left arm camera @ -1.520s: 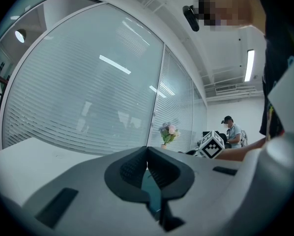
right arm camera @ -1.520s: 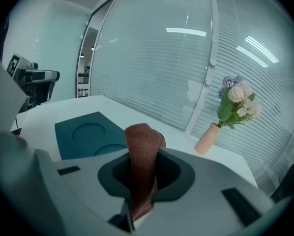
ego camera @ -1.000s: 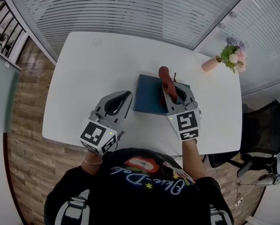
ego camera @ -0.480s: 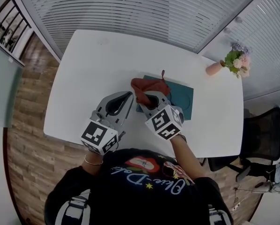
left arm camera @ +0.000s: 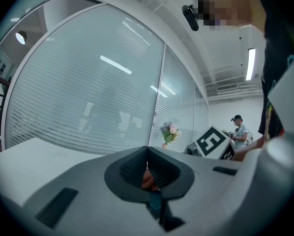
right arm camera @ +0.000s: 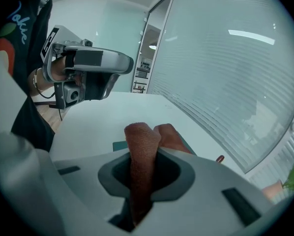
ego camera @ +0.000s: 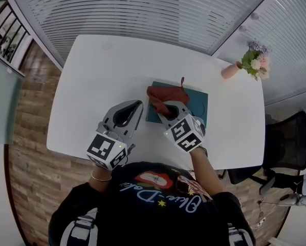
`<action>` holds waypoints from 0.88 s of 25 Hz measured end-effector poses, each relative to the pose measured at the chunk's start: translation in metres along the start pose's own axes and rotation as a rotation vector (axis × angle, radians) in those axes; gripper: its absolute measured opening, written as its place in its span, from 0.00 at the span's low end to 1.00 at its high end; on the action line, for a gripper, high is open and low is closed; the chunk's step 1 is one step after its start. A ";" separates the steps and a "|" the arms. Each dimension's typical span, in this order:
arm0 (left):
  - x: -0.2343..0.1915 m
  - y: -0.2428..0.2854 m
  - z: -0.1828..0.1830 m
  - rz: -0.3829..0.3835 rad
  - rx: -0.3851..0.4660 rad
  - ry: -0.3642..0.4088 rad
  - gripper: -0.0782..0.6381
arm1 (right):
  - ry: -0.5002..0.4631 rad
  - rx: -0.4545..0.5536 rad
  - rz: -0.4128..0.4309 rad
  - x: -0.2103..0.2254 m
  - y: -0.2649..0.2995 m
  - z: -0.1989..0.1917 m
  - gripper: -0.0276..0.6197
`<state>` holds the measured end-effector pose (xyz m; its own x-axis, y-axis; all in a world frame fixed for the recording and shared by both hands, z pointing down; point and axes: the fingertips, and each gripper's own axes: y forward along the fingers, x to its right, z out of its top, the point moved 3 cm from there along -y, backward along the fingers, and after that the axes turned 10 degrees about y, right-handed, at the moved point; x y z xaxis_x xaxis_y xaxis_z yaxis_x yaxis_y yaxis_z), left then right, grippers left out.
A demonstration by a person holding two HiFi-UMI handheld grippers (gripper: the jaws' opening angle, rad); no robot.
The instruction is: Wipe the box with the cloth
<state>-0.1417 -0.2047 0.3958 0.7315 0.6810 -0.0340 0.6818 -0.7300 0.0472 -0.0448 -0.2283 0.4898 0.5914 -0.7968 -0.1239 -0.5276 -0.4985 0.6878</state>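
Note:
A flat teal box [ego camera: 196, 102] lies on the white table [ego camera: 96, 81]. A rust-red cloth [ego camera: 163, 95] rests bunched on the box's left part, and my right gripper [ego camera: 166, 106] is shut on it. In the right gripper view the cloth [right arm camera: 143, 146] rises out between the closed jaws, with a sliver of the box [right arm camera: 119, 145] beside it. My left gripper [ego camera: 135, 107] hovers just left of the box, shut and holding nothing. In the left gripper view its jaws meet at the tips [left arm camera: 147, 150].
A pink vase of flowers [ego camera: 251, 61] stands at the table's far right corner. Glass walls with blinds run behind the table. A black chair [ego camera: 288, 142] stands to the right. A person [left arm camera: 239, 131] is far off in the left gripper view.
My right gripper has dragged the cloth from the box's middle-right to its left part. The cloth went from a narrow roll to a spread bunch. The left gripper stayed put.

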 end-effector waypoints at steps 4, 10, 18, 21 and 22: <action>0.003 0.001 0.002 -0.006 -0.001 0.006 0.12 | 0.027 0.001 -0.029 0.009 -0.009 -0.011 0.12; 0.007 -0.001 0.002 -0.014 -0.006 0.015 0.12 | 0.080 -0.015 -0.090 0.026 -0.025 -0.032 0.12; 0.015 0.002 0.006 -0.037 -0.006 0.025 0.12 | 0.178 -0.008 -0.182 0.048 -0.050 -0.057 0.12; 0.017 0.002 0.006 -0.045 -0.013 0.028 0.12 | 0.224 -0.022 -0.227 0.058 -0.062 -0.072 0.12; 0.020 0.003 0.006 -0.052 -0.013 0.029 0.12 | 0.238 -0.029 -0.242 0.060 -0.066 -0.077 0.12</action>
<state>-0.1254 -0.1936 0.3891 0.6943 0.7196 -0.0081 0.7187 -0.6928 0.0589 0.0728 -0.2172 0.4920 0.8247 -0.5530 -0.1184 -0.3388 -0.6507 0.6796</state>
